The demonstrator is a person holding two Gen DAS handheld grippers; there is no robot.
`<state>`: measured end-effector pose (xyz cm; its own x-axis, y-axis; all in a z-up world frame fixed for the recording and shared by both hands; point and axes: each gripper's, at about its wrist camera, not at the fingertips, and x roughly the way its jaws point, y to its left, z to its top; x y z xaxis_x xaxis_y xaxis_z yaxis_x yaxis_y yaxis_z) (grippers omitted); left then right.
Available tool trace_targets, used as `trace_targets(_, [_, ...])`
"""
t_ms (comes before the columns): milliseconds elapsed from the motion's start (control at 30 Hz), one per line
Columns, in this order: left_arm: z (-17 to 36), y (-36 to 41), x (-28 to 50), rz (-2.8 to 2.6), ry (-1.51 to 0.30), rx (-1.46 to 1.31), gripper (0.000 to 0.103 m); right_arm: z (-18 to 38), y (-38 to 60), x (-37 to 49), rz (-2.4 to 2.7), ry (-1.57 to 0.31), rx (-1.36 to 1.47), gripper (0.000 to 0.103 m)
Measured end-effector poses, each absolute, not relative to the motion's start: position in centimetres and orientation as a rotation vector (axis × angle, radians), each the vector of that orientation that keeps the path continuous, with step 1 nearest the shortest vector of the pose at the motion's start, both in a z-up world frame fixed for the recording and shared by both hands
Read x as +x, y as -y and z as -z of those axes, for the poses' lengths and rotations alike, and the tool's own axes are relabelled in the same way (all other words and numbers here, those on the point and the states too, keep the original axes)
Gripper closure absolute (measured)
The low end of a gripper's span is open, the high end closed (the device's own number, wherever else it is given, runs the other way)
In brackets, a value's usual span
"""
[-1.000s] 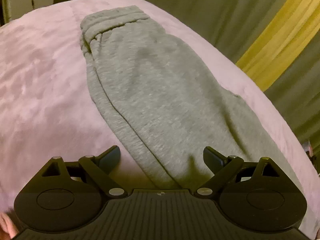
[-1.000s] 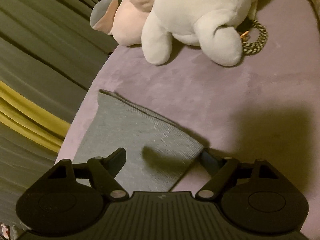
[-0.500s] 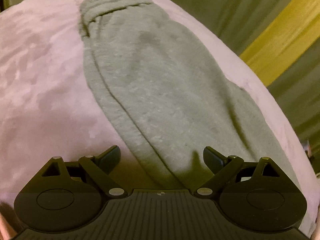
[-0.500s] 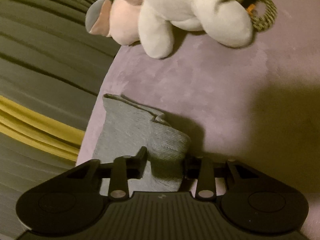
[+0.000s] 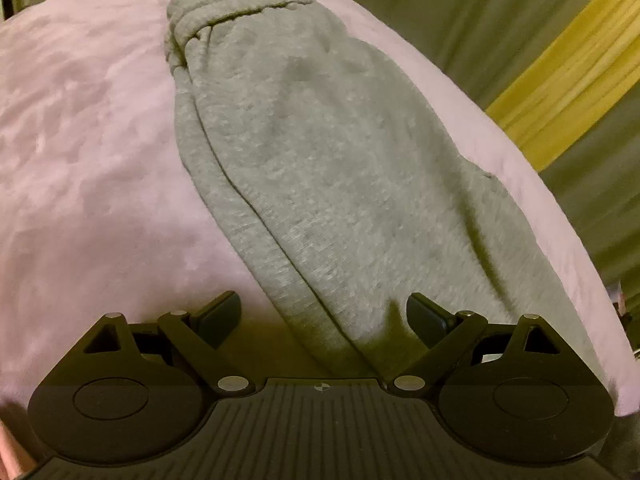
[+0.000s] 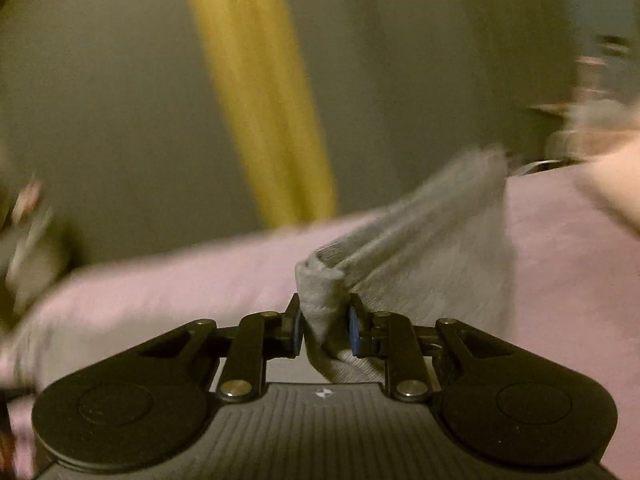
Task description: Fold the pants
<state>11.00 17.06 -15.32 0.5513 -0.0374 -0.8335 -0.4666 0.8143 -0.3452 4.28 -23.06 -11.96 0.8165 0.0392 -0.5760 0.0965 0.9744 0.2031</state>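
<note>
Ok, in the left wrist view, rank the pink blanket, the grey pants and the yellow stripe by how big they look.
1. pink blanket
2. grey pants, close behind; the blanket continues underneath them
3. yellow stripe, farther away, so its true size is unsure

Pink plush bed cover [image 5: 92, 168] filling the foreground; olive-green curtain [image 5: 460, 12] toward 1 o'clock, yellow stripe [image 5: 560, 92] at 2 o'clock; dim warm light.

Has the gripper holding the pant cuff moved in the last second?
Yes. The right gripper shut on the pants and swung away from the stuffed toys, now out of view, toward the yellow-striped curtain.
</note>
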Motion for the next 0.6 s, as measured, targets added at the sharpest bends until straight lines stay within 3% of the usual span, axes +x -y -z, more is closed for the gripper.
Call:
trace_targets(67, [15.4, -17.0, 10.9, -0.264, -0.965, -0.583, 0.008, 17.2, 18.9, 5.9, -0.047, -0.803, 0.131, 0.074])
trace_targets(167, [15.3, -16.8, 11.0, -0.230, -0.969, -0.571, 0.008, 17.3, 16.1, 5.2, -0.117, -0.793, -0.054, 0.047])
trace_targets(300, [14.0, -14.2, 11.2, -0.113, -0.948, -0.458, 0.008, 14.1, 20.2, 4.0, -0.136, -0.789, 0.161, 0.033])
trace_targets(400, [12.1, -9.1, 11.8, 0.080, -0.920, -0.315, 0.007, 13.3, 26.1, 2.2, -0.024, -0.717, 0.465, 0.016])
trace_targets(600, [11.9, 3.4, 17.5, 0.556, -1.093, -0.311, 0.007, 14.4, 33.9, -1.2, 0.186, -0.656, 0.789, 0.015])
